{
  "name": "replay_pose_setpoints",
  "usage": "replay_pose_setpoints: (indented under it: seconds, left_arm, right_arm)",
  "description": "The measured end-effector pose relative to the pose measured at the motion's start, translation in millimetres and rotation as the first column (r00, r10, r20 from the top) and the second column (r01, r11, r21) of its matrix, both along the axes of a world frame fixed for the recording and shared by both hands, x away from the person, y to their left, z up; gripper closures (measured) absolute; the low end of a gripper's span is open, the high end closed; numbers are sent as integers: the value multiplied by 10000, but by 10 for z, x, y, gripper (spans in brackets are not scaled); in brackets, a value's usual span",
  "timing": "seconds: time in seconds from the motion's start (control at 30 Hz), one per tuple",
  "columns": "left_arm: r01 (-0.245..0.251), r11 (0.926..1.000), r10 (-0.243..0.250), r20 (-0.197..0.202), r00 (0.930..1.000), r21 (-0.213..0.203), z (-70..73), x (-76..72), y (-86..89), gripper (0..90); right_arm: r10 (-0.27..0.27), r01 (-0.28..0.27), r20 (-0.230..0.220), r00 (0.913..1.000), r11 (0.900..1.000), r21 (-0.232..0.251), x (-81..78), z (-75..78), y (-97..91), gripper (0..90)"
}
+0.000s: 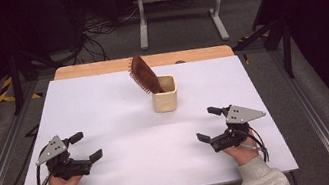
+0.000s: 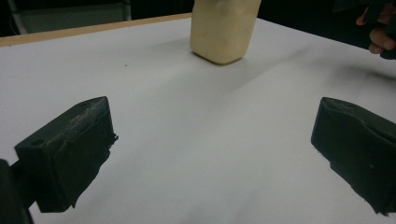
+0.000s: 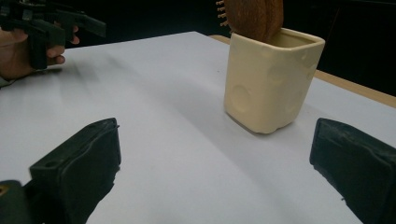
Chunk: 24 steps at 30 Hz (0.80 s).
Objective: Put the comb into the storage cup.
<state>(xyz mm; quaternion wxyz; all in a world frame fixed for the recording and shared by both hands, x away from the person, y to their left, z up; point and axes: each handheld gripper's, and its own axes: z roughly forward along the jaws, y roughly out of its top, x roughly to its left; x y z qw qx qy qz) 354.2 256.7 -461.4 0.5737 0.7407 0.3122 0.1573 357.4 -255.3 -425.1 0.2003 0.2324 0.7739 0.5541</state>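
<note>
Nearest the person, both hands rest at the front edge of the white table [image 1: 104,107]. The left gripper [image 1: 84,146] sits front-left with jaws spread wide and nothing between them; in the left gripper view only bare tabletop lies between the two black jaws. The right gripper [image 1: 210,124] sits front-right, jaws likewise wide apart and empty, pointing inward toward the middle. Farther back, about centre and slightly toward the right half, stands a cream cup [image 1: 164,93], upright, square-ish with rounded corners and dimpled sides. A brown brush [image 1: 144,74] stands in it, handle end down inside, bristle head sticking out above the rim and leaning back-left, bristles facing left. Its long axis runs up and away to the left from the cup mouth. From each gripper the cup lies ahead and inward; both are well apart from it, the right one looks somewhat nearer, and the right gripper view has the cup closer and larger, just ahead between its jaws. My guess is the brush is the thing to take, so the nearer right gripper would reach forward and left, coming at the head from above since the handle is buried. Beyond the table, a wood strip [image 1: 97,67] along the far edge, then dark floor with cables and a grey stand.
</note>
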Motion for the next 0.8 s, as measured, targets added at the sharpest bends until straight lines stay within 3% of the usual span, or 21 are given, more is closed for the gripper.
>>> replay_pose_setpoints:
  seconds: [0.23,0.33,0.47,0.63,0.8]
  left_arm:
    - [-99,9998,98,61,9999,175,-7,-2,-17,4]
    - [-215,9994,210,-166,9996,-272,-1,2,17,3]
    - [-294,9990,289,-162,9995,-337,-3,7,32,3]
    - [-506,9987,506,164,9986,9,10,-10,30,10]
    - [-450,9990,450,155,9989,29,9,-1,23,12]
  right_arm:
    - [-40,39,-99,9999,10000,-5,3,-38,-5,24]
    - [-45,45,-36,10000,10000,17,0,-34,-3,24]
    - [-40,40,-99,9999,10000,18,5,-41,1,24]
    - [-72,72,-109,9999,10000,-7,6,-44,-7,24]
    - [-90,91,-116,9999,10000,19,9,-49,-16,24]
